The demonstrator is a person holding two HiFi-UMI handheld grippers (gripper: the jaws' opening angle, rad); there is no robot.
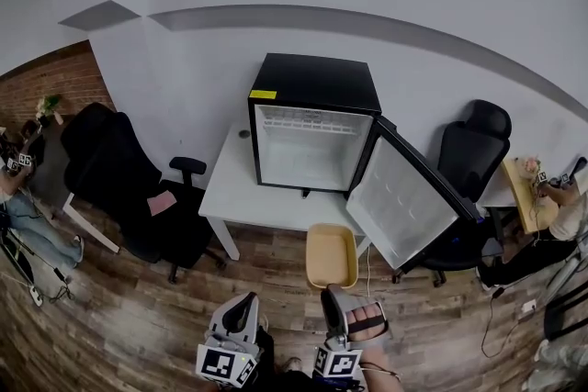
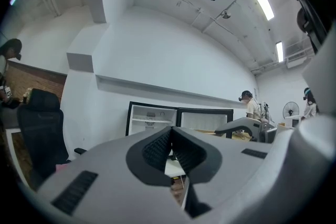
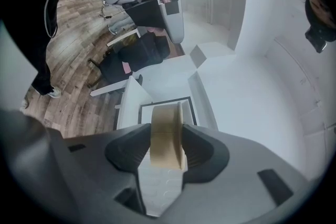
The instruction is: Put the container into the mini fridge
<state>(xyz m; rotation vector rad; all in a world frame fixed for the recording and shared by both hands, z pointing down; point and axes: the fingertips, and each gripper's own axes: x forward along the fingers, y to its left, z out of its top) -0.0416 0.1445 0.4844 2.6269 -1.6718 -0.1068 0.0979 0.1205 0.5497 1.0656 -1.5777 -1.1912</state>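
Note:
The black mini fridge (image 1: 312,122) stands on a white table (image 1: 241,193), its door (image 1: 404,197) swung open to the right and its white inside bare. A tan, shallow container (image 1: 332,256) hangs in front of the table's near edge. My right gripper (image 1: 338,291) is shut on its near rim; in the right gripper view the container (image 3: 166,134) sits clamped between the pads of the right gripper (image 3: 167,150). My left gripper (image 1: 246,304) is low at the left of it, shut and holding nothing, and the left gripper (image 2: 171,136) faces the fridge (image 2: 152,117).
A black office chair (image 1: 129,188) stands left of the table, another black chair (image 1: 473,147) behind the open door. Wooden floor lies below. People sit at the far left and far right edges, and a person (image 2: 252,105) stands at the right in the left gripper view.

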